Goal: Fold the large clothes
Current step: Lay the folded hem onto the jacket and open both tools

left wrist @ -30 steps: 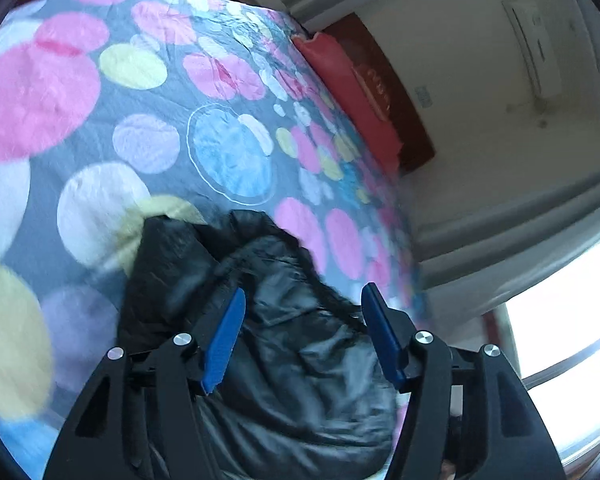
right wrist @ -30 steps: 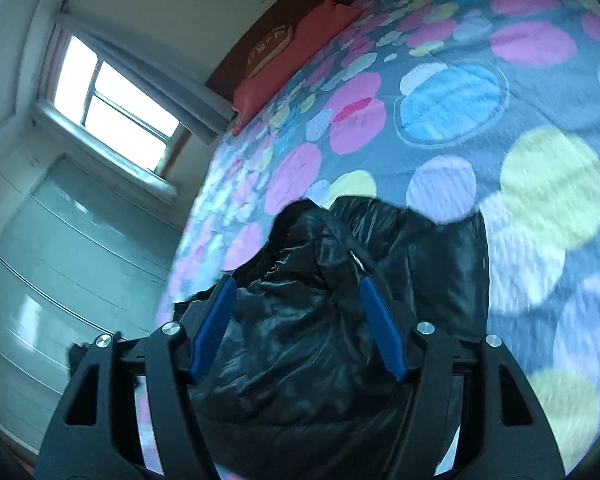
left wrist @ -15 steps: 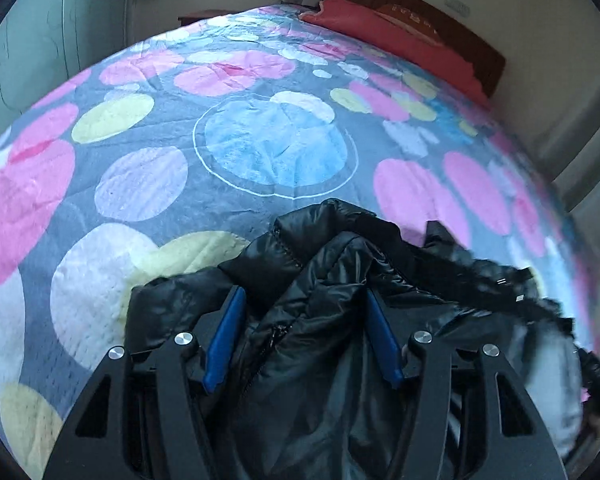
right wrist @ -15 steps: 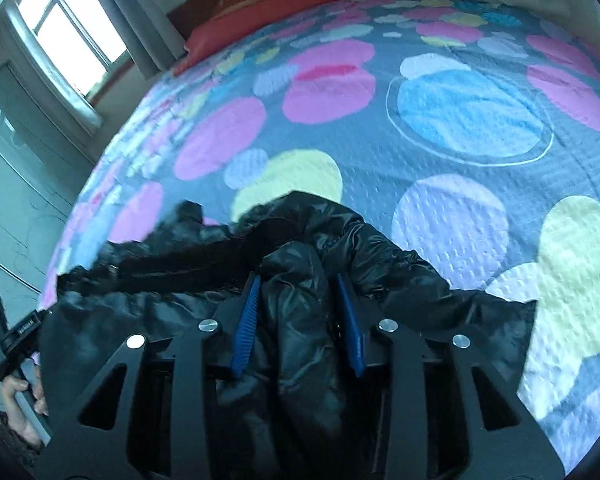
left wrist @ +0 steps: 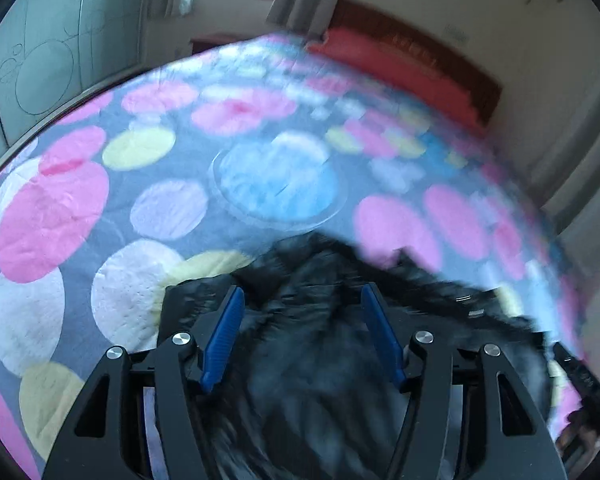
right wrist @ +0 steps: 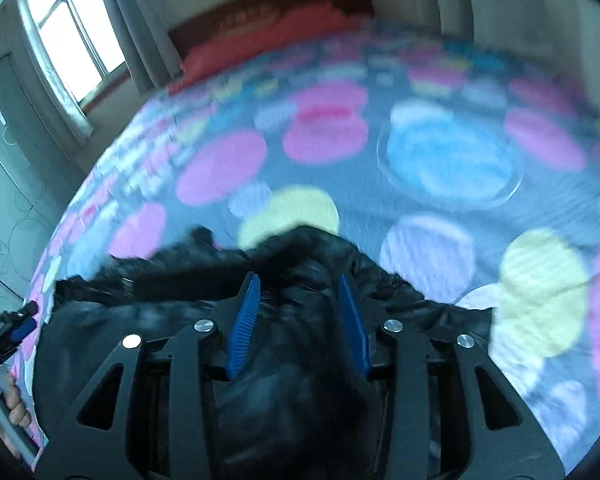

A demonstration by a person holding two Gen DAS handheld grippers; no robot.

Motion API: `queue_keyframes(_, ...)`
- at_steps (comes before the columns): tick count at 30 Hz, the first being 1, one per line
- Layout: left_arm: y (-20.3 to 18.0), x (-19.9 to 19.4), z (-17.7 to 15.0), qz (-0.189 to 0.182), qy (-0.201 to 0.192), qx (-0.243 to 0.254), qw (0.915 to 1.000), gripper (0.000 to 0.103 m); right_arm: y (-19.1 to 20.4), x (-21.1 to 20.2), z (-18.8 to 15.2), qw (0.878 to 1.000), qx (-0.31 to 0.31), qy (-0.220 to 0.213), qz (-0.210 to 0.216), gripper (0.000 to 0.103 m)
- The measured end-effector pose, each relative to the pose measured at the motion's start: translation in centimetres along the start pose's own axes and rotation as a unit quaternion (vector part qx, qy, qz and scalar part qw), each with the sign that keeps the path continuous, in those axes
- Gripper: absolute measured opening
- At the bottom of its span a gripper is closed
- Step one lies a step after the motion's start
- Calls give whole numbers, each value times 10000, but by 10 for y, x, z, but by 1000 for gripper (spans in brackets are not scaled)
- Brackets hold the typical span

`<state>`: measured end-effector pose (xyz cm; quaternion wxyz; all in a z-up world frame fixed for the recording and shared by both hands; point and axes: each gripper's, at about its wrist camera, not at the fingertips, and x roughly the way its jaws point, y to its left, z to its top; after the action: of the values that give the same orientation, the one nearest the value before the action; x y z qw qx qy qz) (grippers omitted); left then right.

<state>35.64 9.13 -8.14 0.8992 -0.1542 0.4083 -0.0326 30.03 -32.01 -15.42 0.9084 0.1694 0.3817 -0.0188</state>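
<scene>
A black puffy jacket (left wrist: 308,360) lies bunched at the near edge of a bed with a spotted cover (left wrist: 52,216). My left gripper (left wrist: 302,292) stands about half wide, and a thick fold of the jacket fills the gap and touches both blue pads. In the right wrist view the same jacket (right wrist: 292,380) bulges between the pads of my right gripper (right wrist: 298,280). Its jaws are opening, with the fabric still against both pads. Both views are blurred by motion.
The spotted cover (right wrist: 448,160) stretches away to a red pillow (right wrist: 260,44) and a dark wooden headboard (left wrist: 432,56). A window (right wrist: 72,32) is at the left, and a glass-fronted wardrobe (left wrist: 40,60) stands beside the bed. A hand (right wrist: 4,396) grips the other tool's handle.
Both views rolled upright and swung toward the headboard. The right pads pinched in on a jacket fold, then widened a little. A raised jacket fold came between the left pads.
</scene>
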Motion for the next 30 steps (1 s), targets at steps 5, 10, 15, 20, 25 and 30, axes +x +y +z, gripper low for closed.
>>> queue_keyframes(5,-51,-8,-27,-600,59,473,9971,61,65,-11,-24,9971,-597,47,476,49)
queue_keyframes(10,-72,30,-54,-395,459,695,9957,61,98,22,-46,9933,-1060,375,266,59)
queue_keyframes(15,-74,55,-70,-129,264,1073,9938,61,99,51,-62,9922,-1200,346,-15,61)
queue_keyframes(20,-74,61,-74,-45,155,1198,9927,60,103,57,-65,9909,-1299,314,-162,60)
queue_keyframes(25,-59,24,-64,-85,63,871,9961,59,96,22,-59,9934,-1142,59,-89,59)
queue_keyframes(30,-38,29,-70,92,98,847,9963,59,83,11,-67,9918,-1214,-27,-388,59)
